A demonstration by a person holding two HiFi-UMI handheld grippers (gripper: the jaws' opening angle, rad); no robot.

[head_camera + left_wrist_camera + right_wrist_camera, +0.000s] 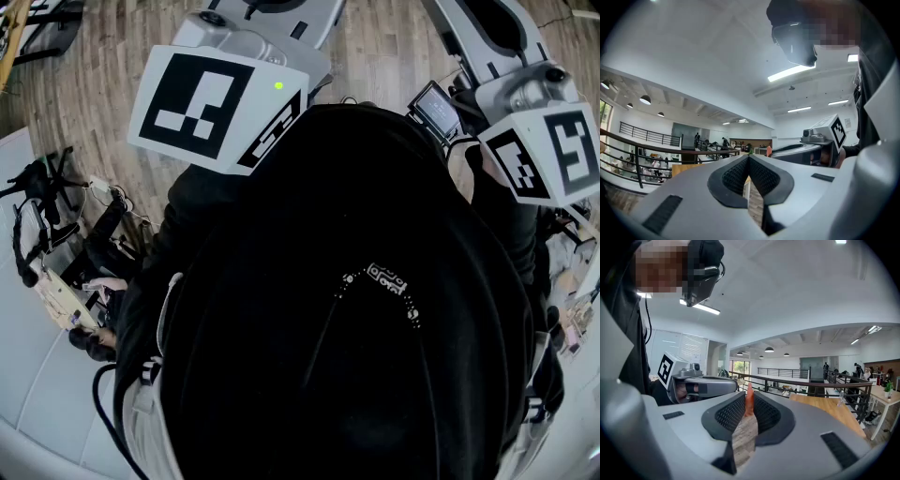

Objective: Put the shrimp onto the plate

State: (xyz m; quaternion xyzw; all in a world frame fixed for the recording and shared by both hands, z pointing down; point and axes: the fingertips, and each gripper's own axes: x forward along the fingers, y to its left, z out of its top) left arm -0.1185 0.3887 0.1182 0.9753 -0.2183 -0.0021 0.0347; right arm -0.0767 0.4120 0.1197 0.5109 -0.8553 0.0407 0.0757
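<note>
Shrimp (749, 397), an orange sliver, stood clamped in the right tool (749, 404), its tip toward 12 o'clock. It looked light, soft and likely slick, best gripped across its thick middle. Left tool (748, 164), off at 9 o'clock, was closed together on nothing. No plate showed in any view.

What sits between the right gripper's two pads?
A thin orange piece, likely the shrimp, pinched between the pads. The right gripper view shows it.
</note>
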